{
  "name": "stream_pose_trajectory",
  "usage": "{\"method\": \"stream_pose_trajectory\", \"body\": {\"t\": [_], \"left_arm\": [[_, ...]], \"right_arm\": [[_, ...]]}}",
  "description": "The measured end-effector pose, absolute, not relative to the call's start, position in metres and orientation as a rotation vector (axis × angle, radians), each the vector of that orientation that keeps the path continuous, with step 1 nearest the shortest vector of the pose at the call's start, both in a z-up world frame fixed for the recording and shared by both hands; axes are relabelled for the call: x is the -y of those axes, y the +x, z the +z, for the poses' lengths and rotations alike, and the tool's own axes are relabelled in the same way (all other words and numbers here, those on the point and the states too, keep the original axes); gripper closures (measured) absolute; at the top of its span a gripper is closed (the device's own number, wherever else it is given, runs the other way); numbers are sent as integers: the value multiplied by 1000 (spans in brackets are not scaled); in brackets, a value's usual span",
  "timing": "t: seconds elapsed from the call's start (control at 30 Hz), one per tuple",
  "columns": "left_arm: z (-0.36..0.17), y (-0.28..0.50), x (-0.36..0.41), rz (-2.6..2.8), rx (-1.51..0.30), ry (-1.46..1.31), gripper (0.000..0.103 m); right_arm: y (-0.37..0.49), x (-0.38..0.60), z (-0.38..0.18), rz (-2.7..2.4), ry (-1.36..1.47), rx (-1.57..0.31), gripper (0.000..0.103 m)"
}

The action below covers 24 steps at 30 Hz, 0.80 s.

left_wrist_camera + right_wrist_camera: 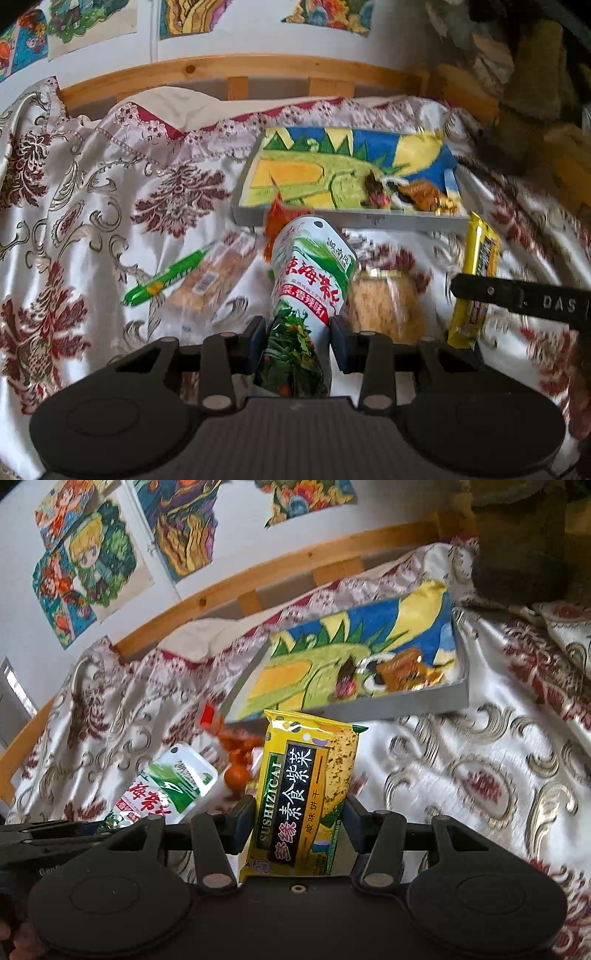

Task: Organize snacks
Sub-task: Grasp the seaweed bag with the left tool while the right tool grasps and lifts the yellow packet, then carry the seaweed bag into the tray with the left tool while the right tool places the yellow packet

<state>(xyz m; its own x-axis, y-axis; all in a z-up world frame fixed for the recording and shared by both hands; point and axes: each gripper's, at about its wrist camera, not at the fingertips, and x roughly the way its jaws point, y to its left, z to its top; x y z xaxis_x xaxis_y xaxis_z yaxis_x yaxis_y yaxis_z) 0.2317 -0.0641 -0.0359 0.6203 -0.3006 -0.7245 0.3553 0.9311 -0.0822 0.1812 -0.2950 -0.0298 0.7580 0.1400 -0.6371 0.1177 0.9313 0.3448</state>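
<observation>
A glossy white cloth with dark red flowers point(92, 177) covers the bed below wall drawings. The left gripper point(297, 341) clamps a shiny green-white seaweed pouch point(308, 291); the right gripper point(299, 821) clamps a flat yellow biscuit packet point(299, 797), both near the shallow grey tray point(332, 220).

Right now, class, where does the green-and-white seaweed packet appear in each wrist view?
Left wrist: seaweed packet at centre, held in the left gripper.
Right wrist: seaweed packet at lower left, beside the yellow packet.
Shared landmark: the painted tray behind.
</observation>
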Motion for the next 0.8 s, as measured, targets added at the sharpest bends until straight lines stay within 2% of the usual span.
{"method": "stream_pose_trajectory", "body": {"t": [0.43,0.8], "left_arm": [[-12,309,112,-354,-747,-21,61],[-38,400,187,-365,-800,-62,61]], "right_arm": [[230,344,-31,-119,488,-586,50],[296,370,-39,-237,307,-511,50]]}}
